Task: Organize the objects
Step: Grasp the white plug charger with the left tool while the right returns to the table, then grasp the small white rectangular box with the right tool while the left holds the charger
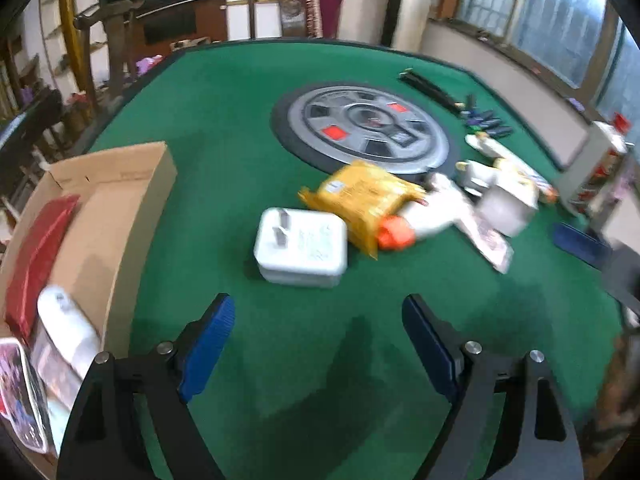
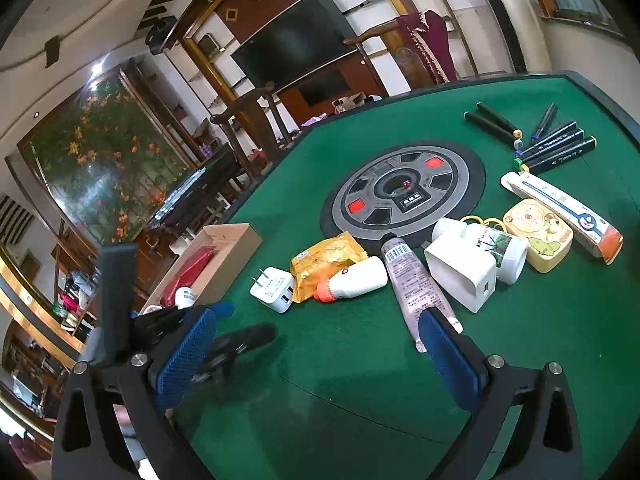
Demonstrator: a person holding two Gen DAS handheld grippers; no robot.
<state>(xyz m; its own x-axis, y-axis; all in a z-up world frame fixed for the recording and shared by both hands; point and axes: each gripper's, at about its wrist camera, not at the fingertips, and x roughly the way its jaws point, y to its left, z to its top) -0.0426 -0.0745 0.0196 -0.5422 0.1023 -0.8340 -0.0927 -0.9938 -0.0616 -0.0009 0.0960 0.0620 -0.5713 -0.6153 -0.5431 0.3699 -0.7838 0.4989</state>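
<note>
A cardboard box sits at the table's left with a red pouch and a white item inside; it also shows in the right wrist view. A small white charger, a yellow packet, a white bottle with an orange cap, a pink tube, a larger white charger and a white jar lie mid-table. My left gripper is open above the felt, short of the small charger. My right gripper is open and empty, near the pink tube's end.
The green felt table has a round grey centre console. Several dark markers, a long white box and a yellow cartoon case lie at the right. The left gripper's body shows at the right view's left. Chairs and a TV stand behind.
</note>
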